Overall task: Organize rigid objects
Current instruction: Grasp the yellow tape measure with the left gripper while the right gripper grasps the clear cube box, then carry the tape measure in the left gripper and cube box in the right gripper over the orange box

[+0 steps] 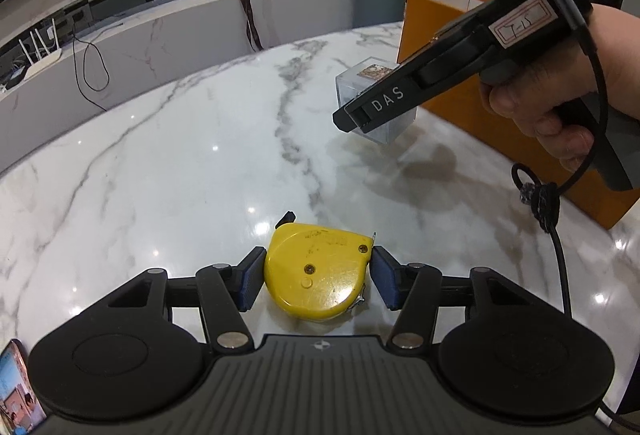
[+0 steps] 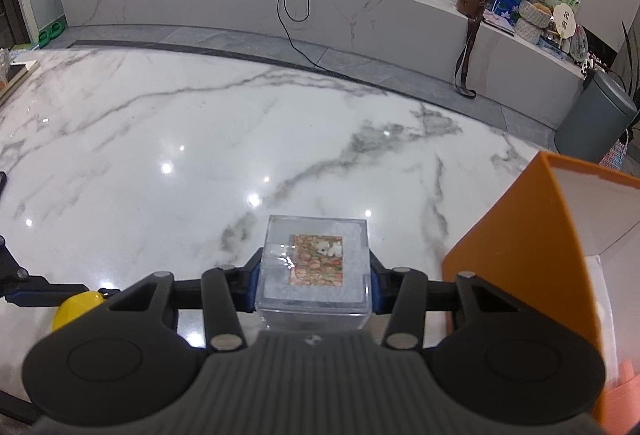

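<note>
Yellow tape measure (image 1: pixel 320 273) lies flat on the marble table (image 1: pixel 160 175), left gripper (image 1: pixel 316 277) pinching it between blue pads (image 1: pixel 250 285). Clear plastic cube (image 2: pixel 316 267), patterned picture sticker on its top, is clamped in the right gripper (image 2: pixel 314 281); contents can't be made out. Orange box (image 2: pixel 520 255) stands open just right of the cube, white inside. Right gripper reads "DAS"; handle label illegible. Wide bare marble ahead of both.
</note>
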The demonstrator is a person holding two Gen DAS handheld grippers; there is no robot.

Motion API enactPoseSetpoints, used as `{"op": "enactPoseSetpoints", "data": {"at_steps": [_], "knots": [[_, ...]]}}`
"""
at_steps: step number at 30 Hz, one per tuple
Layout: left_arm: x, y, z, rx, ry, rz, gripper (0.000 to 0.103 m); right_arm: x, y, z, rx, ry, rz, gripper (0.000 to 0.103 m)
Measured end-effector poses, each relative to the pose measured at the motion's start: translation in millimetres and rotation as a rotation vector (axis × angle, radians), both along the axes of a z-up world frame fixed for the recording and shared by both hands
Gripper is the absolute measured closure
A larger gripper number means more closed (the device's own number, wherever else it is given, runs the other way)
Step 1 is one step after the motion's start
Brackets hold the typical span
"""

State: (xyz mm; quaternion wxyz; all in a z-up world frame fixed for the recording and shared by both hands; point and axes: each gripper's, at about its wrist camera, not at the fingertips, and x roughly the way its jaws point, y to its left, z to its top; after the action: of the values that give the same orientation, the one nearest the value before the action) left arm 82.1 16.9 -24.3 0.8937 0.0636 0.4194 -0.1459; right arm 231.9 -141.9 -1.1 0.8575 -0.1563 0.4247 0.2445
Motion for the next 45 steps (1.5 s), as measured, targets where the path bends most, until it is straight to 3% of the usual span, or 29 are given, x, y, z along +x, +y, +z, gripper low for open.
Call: {"op": "enactPoseSetpoints", "data": {"at_steps": [5, 16, 29, 39, 45], "knots": [[1.7, -3.3, 11.5, -0.006, -0.027, 0.008, 0.039, -6.4, -6.3, 17.4, 0.024, -0.029, -0.009, 0.056], [13.0, -16.3, 67.1, -0.077, -0.141, 0.045, 0.039, -15.5, -34.8, 61.1, 0.106, -0.096, -0.056, 0.056], [31.4, -36.0, 121.4, -0.164, -0.254, 0.094, 0.038, -25.2, -90.8, 95.9, 0.188, -0.157, -0.156, 0.056], [42.7, -82.4, 133.4, -0.266, -0.267, 0.040, 0.039, -30.5, -146.3, 111.2, 0.224, -0.188, -0.262, 0.056], [50.9, -111.3, 131.1, -0.279, -0.254, -0.006, 0.038, -30.2, -187.8, 111.7, 0.218, -0.190, -0.335, 0.056]]}}
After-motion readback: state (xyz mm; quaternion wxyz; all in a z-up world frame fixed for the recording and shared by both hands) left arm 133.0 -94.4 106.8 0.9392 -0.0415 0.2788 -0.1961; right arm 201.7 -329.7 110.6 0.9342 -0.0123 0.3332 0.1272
